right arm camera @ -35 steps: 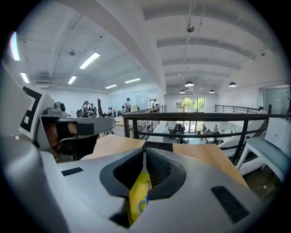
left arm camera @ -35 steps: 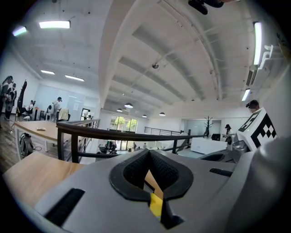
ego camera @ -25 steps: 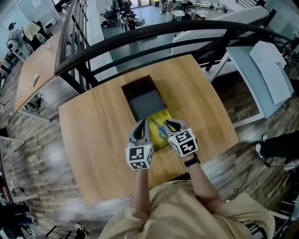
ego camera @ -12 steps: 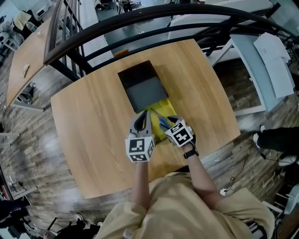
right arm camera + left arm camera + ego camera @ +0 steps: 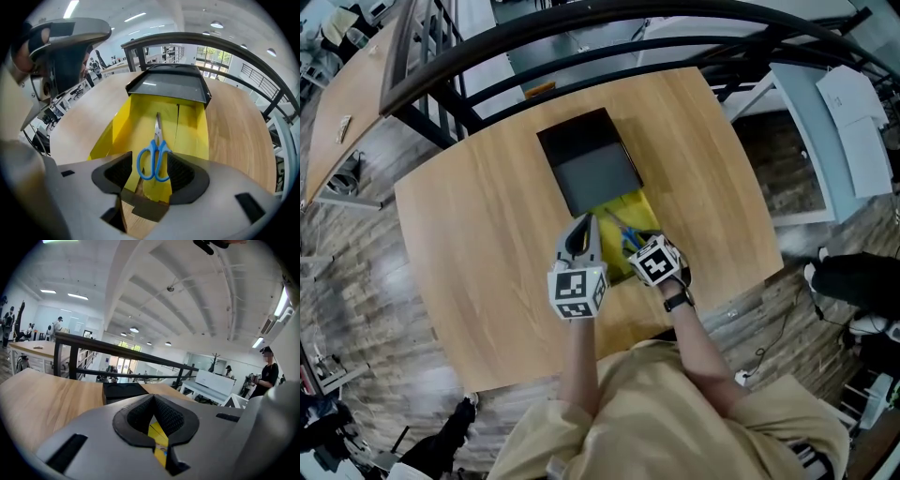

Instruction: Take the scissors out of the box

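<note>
Your right gripper (image 5: pixel 152 174) points down into the yellow box (image 5: pixel 133 119) on the table (image 5: pixel 478 234). Its jaws have just been opening and stand spread, with the scissors' (image 5: pixel 157 146) blue handles between the pads, not pinched. The scissors lie flat in the box, blades toward the black lid (image 5: pixel 168 86). Your left gripper (image 5: pixel 153 414) is pressed together beside the box's left edge.

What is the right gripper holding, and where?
Nothing: the right gripper has just been opening; its jaws stand apart around the scissors' blue handles, not pressing them.
</note>
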A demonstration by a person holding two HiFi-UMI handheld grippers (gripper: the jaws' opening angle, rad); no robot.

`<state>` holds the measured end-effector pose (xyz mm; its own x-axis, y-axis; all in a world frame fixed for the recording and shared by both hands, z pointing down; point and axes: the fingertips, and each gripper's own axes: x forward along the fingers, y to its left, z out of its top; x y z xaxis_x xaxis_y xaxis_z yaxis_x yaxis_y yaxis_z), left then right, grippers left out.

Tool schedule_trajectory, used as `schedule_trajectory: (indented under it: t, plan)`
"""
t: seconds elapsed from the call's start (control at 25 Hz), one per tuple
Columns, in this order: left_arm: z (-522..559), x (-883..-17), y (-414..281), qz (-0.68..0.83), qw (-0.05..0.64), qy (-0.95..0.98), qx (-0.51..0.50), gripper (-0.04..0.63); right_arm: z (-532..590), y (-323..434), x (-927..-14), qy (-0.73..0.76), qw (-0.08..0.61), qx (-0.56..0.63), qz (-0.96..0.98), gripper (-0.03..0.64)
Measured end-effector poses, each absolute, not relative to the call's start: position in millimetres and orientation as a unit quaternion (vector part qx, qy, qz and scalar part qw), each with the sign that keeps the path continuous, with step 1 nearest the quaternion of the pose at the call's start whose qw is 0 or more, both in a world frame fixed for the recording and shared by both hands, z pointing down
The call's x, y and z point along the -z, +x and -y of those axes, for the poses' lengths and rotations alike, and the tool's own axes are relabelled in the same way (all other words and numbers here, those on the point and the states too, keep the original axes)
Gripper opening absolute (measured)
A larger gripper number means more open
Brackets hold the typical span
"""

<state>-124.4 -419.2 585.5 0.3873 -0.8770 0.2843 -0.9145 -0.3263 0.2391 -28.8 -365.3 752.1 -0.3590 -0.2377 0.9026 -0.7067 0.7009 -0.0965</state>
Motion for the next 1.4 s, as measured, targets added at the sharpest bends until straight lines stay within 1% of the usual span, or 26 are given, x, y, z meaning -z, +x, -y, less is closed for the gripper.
schedule_trajectory:
  t: [0.24, 0.36, 0.52, 0.68, 0.76, 0.8, 0.92, 1.16, 1.4]
  plan:
    - [420.4, -593.6, -126.1, 0.551, 0.189, 0.811, -0.054, 0.012, 364.0, -27.2, -767.7, 0.304, 0.492, -0.265, 0.772, 0.204]
    - [420.3, -593.6, -123.7, 0.55, 0.191, 0.811, -0.054, 0.012, 374.1, -25.8, -762.2, 0.308, 0.507, -0.234, 0.771, 0.184]
    - [420.0, -594.6, -120.5, 0.549, 0.191, 0.812, -0.056, 0.012, 372.6, -26.3, -771.1, 0.297, 0.542, -0.215, 0.756, 0.184]
    - [418.0, -593.8, -121.5, 0.548, 0.194, 0.812, -0.053, 0.012, 371.6, -29.6, -777.2, 0.284, 0.554, -0.216, 0.752, 0.144]
    - [415.6, -591.2, -124.2, 0.551, 0.194, 0.81, -0.051, 0.012, 370.0, -31.5, -777.2, 0.276, 0.552, -0.217, 0.756, 0.106]
    - [414.4, -589.6, -125.9, 0.553, 0.192, 0.809, -0.051, 0.012, 369.6, -32.1, -777.1, 0.275, 0.551, -0.213, 0.758, 0.092]
    - [410.2, -583.9, -131.6, 0.558, 0.185, 0.807, -0.05, 0.012, 370.0, -34.6, -774.6, 0.284, 0.54, -0.201, 0.767, 0.087]
    - [399.0, -568.1, -134.5, 0.563, 0.169, 0.807, -0.047, 0.012, 372.4, -31.2, -752.3, 0.325, 0.481, -0.209, 0.787, 0.084]
    - [386.2, -544.2, -130.0, 0.566, 0.148, 0.81, -0.042, 0.012, 358.7, -26.7, -729.3, 0.345, 0.442, -0.216, 0.8, 0.083]
